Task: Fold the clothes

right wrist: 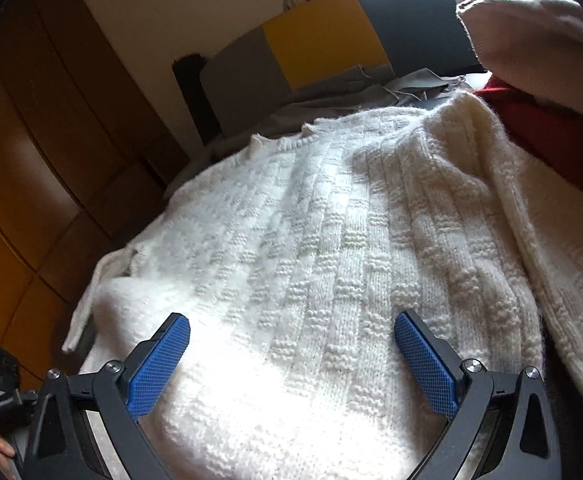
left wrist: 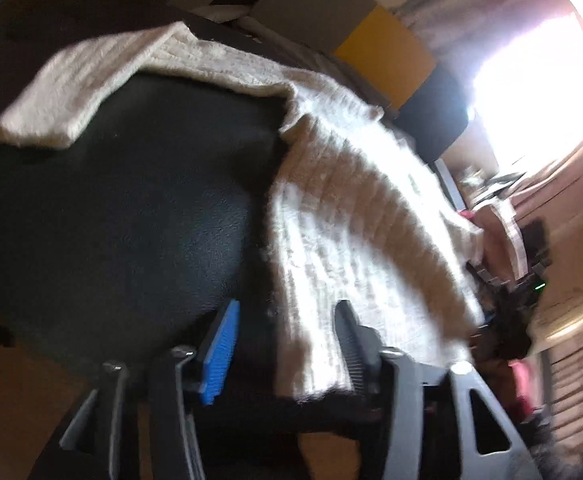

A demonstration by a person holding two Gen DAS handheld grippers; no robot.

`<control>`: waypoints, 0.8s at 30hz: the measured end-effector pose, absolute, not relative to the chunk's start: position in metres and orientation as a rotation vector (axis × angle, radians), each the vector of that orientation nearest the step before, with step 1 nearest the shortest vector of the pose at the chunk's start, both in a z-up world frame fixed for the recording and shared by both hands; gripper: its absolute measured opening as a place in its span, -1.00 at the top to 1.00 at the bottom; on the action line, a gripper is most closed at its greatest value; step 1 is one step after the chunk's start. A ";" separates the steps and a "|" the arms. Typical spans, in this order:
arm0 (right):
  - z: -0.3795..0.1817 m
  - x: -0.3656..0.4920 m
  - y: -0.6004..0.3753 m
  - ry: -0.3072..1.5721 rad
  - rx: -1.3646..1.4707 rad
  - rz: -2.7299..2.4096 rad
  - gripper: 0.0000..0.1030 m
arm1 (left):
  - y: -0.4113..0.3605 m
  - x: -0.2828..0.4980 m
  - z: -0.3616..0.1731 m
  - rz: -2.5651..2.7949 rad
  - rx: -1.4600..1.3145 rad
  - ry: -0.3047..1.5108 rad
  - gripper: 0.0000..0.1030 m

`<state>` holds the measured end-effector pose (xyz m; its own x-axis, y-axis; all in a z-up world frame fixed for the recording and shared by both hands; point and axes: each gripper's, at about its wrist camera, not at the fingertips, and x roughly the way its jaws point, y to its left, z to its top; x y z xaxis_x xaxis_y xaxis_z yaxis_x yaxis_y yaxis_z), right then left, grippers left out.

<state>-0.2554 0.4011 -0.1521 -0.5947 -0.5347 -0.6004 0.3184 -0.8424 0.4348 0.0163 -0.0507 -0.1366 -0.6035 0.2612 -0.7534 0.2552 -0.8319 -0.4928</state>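
The cream knit sweater point(right wrist: 331, 240) lies spread over a dark table point(left wrist: 111, 200), one sleeve point(left wrist: 79, 92) stretched flat — laid out, it seems, for folding. The right gripper point(right wrist: 291, 352) hovers over its body, jaws wide and empty. The left gripper point(left wrist: 283, 344) hangs at the hem, jaws parted, gripping nothing.

A: Item one, position?
B: Sweater point(right wrist: 311, 248), spread under and ahead of the right gripper point(right wrist: 291, 364), between its parted fingers.
A: From the left gripper point(left wrist: 287, 344)?
B: Sweater ahead and right, on the table point(left wrist: 123, 208); one sleeve point(left wrist: 75, 92) lies far ahead, left.
A: Behind the sweater?
B: Cushions point(right wrist: 323, 36).
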 end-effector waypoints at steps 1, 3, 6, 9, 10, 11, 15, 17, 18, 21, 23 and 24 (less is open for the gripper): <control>-0.152 -0.258 0.399 -0.384 1.046 -2.411 -1.00 | -0.047 0.015 -0.134 2.690 -1.453 -0.827 0.60; -0.151 -0.263 0.395 -0.361 1.067 -2.415 -1.00 | -0.045 0.016 -0.131 2.718 -1.544 -0.685 0.87; -0.148 -0.256 0.381 -0.185 1.126 -2.438 -1.00 | -0.031 0.015 -0.126 2.737 -1.613 -0.645 0.91; -0.152 -0.256 0.347 0.104 1.183 -2.489 -1.00 | -0.039 0.026 -0.119 2.758 -1.640 -0.658 0.65; -0.154 -0.256 0.339 0.184 1.199 -2.502 -1.00 | -0.041 0.028 -0.116 2.759 -1.637 -0.673 0.60; -0.156 -0.255 0.333 0.253 1.210 -2.511 -1.00 | -0.041 0.028 -0.112 2.758 -1.609 -0.698 0.60; -0.157 -0.253 0.332 0.295 1.202 -2.515 -1.00 | -0.025 0.011 -0.094 2.773 -1.435 -0.728 0.35; -0.156 -0.252 0.336 0.267 1.193 -2.511 -1.00 | -0.006 -0.008 -0.090 2.770 -1.393 -0.648 0.34; -0.156 -0.251 0.338 0.253 1.189 -2.509 -1.00 | 0.003 -0.018 -0.089 2.775 -1.375 -0.602 0.34; -0.149 -0.257 0.332 0.266 1.219 -2.474 -1.00 | 0.032 -0.053 -0.084 2.797 -1.312 -0.447 0.34; -0.143 -0.262 0.327 0.285 1.247 -2.445 -1.00 | 0.040 -0.079 -0.086 2.797 -1.294 -0.401 0.33; -0.140 -0.264 0.324 0.294 1.261 -2.430 -1.00 | 0.040 -0.095 -0.090 2.797 -1.308 -0.394 0.32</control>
<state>-0.2645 0.3239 -0.1399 -0.5217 -0.2399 -0.8187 0.4282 -0.9036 -0.0081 -0.0949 0.0396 -0.0895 -0.6467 0.1323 -0.7512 0.0803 -0.9676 -0.2395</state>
